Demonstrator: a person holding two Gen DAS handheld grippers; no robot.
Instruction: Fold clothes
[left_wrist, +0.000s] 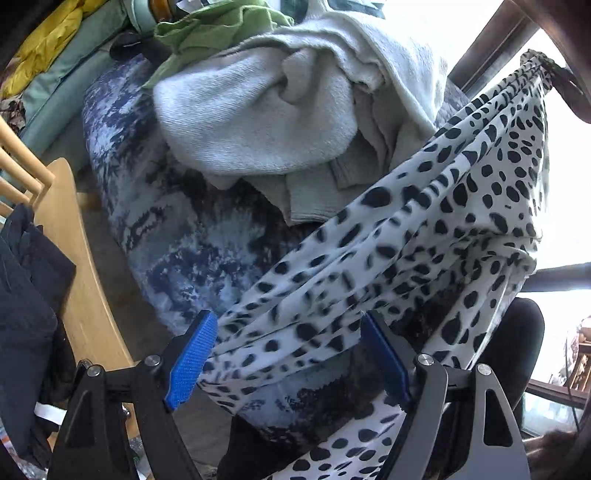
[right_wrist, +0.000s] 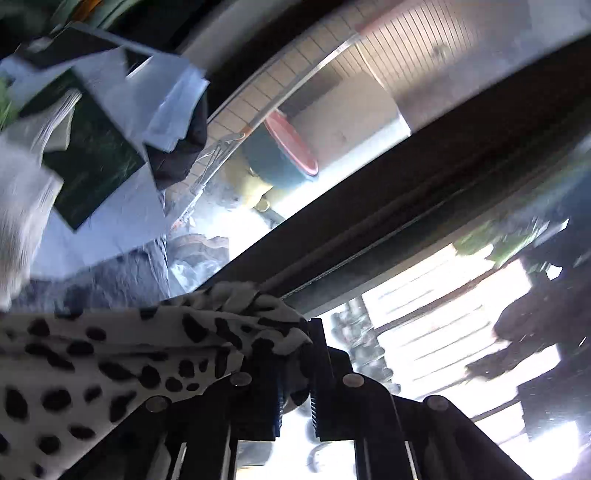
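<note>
Folding has barely begun: the right tool (right_wrist: 295, 354) is clenched on a corner of the spotted garment (left_wrist: 424, 236), raised at far right. The left tool (left_wrist: 288, 354) gapes around its lower edge, unfolded towels (left_wrist: 258, 122) beyond.

Left wrist view looks down close onto the spotted cloth (left_wrist: 388, 258); right looks window-ward; both share it.

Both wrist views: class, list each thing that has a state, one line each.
spotted garment: lifted, stretched between the grippers.
right gripper: shut on spotted garment.
left gripper: open, fabric between its fingers.
grey towel: crumpled, unfolded.
green cloth: crumpled.
</note>
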